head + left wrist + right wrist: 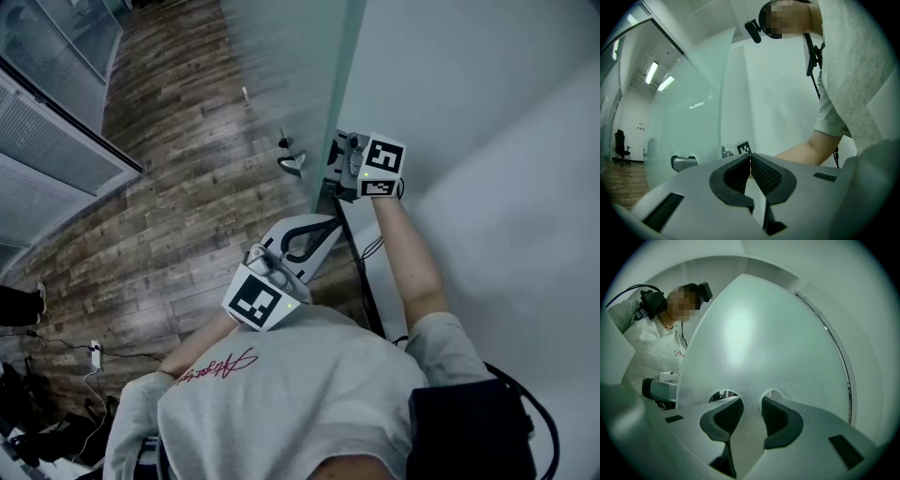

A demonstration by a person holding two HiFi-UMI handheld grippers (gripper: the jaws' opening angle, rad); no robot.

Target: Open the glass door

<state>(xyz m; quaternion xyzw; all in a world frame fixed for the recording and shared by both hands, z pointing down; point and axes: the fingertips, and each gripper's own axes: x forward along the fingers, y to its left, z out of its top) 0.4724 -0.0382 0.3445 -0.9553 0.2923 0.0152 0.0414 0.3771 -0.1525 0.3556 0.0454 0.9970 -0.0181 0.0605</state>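
At the door's free edge, head view: the right tool point(751, 403) was held up against the frosted glass door point(300, 56), close beside the lever handle point(292, 164). The door stood upright between the wood floor point(187, 187) on its far side and a white wall point(469, 75) on the near side.

- Right tool: jaws apart, nothing clamped between them. Its own view looked straight at the frosted face, with the tips at or very near the glass. I could not tell whether they touched. The handle showed off to the left in that view, outside the jaws.
- Left tool point(750, 157): jaws together, tips meeting, empty. It was held low by the person's chest, well apart from the door.

Handling, as a judgement:
- A full glass panel of this kind was probably heavy and quite stiff, slow to start swinging and slow to stop.
- The face looked smooth, so the pads would likely slide on it rather than grip.
- The glass edge was the fragile part and best not pinched hard or knocked.
- The lever handle looked like the proper hold, being rigid, narrow enough for the jaws, and set far from the hinge side.
- The frames did not show which way the door swung.
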